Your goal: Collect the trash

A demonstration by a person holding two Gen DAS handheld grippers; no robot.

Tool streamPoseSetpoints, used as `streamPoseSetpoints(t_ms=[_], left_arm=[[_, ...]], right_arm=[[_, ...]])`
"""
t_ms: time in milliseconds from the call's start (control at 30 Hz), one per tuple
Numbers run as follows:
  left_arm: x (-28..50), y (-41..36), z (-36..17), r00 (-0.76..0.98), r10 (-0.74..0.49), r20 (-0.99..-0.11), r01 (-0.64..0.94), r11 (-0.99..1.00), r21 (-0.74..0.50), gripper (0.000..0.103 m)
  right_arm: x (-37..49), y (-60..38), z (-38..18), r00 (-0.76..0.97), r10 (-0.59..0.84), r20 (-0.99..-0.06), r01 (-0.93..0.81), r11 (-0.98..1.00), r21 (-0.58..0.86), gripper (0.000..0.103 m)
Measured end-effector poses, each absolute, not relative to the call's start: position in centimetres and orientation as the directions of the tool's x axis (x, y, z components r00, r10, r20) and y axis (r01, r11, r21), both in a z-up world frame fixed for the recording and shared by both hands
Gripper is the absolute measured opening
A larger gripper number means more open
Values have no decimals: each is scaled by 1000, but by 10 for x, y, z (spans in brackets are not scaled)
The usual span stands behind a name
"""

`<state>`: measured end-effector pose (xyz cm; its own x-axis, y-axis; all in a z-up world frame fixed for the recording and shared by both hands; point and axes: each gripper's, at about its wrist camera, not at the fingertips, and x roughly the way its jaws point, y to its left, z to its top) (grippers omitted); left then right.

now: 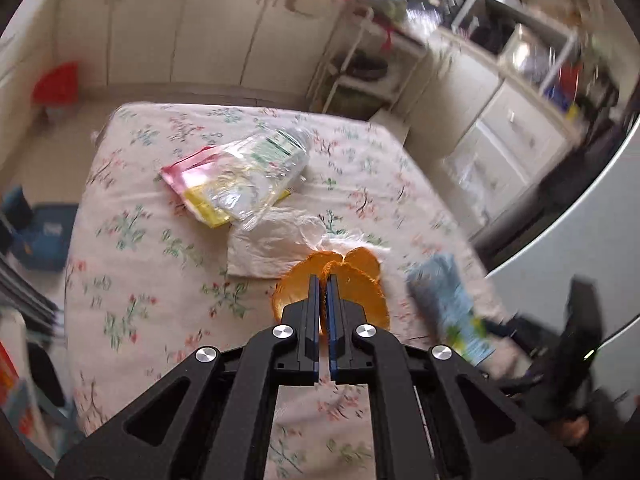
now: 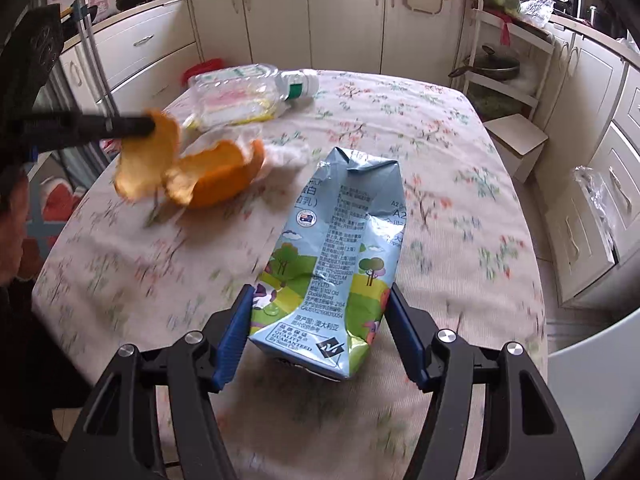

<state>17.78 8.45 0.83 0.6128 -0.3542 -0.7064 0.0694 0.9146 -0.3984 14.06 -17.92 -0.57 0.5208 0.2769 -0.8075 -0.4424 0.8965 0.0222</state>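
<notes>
My left gripper [image 1: 324,280] is shut on an orange peel [image 1: 360,284] and holds it above the floral tablecloth [image 1: 152,280]. The right wrist view shows the left gripper [image 2: 150,125] pinching the orange peel [image 2: 216,178]. My right gripper [image 2: 320,300] is open, its fingers on either side of a crumpled light-blue milk carton [image 2: 336,248] that lies on the table; the carton also shows blurred in the left wrist view [image 1: 448,304]. A clear plastic bottle [image 1: 260,168] lies on a pink and yellow packet [image 1: 196,188]. A white tissue [image 1: 272,244] lies near the peel.
The bottle [image 2: 256,88] lies at the table's far left in the right wrist view. White kitchen cabinets [image 2: 340,16] run behind the table. A metal rack with a pan [image 2: 496,68] stands at the far right. A small wooden stool [image 2: 516,136] is by the table's right edge.
</notes>
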Motion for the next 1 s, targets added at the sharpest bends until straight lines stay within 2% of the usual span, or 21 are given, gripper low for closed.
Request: streamPoseSetpoints(t_ms=[33,100,233,333,467,533,600,633,1000], left_arm=[[169,93,10,622,-375,-687,56,897,-439,3],[152,101,10,632,-366,-683,38,895,-444,3],[127,102,-3,604,-294,-740,-5,928,-373,3],[123,97,-17,559,-206,-803,-36,962,-271,3],[127,94,-34,499,-159,-852,-52,976,-212,4],[127,94,-39,483,-157,-862,-48,978,-205,10],[126,91,-41,476,-143,-867,-47,981,-188,28],[125,90,-43,474,-125,-872,-48,985,-167,30],[134,78,-50,452,-86,-888,-30,993,-111,32]], right_arm=[[137,-181,-6,520,278,-808,-445,895,22,63],[129,-182,-5,521,277,-807,-450,893,16,63],[115,-182,-6,535,270,-801,-461,887,-9,63],[113,-183,-11,534,259,-805,-454,891,-14,63],[111,-181,-14,549,251,-797,-444,896,-23,63],[111,-181,-14,557,250,-792,-439,898,-25,63],[111,-182,-14,566,246,-787,-428,904,-25,64],[111,-182,-14,569,245,-785,-421,907,-23,65],[117,-181,-14,589,246,-770,-397,918,-11,67]])
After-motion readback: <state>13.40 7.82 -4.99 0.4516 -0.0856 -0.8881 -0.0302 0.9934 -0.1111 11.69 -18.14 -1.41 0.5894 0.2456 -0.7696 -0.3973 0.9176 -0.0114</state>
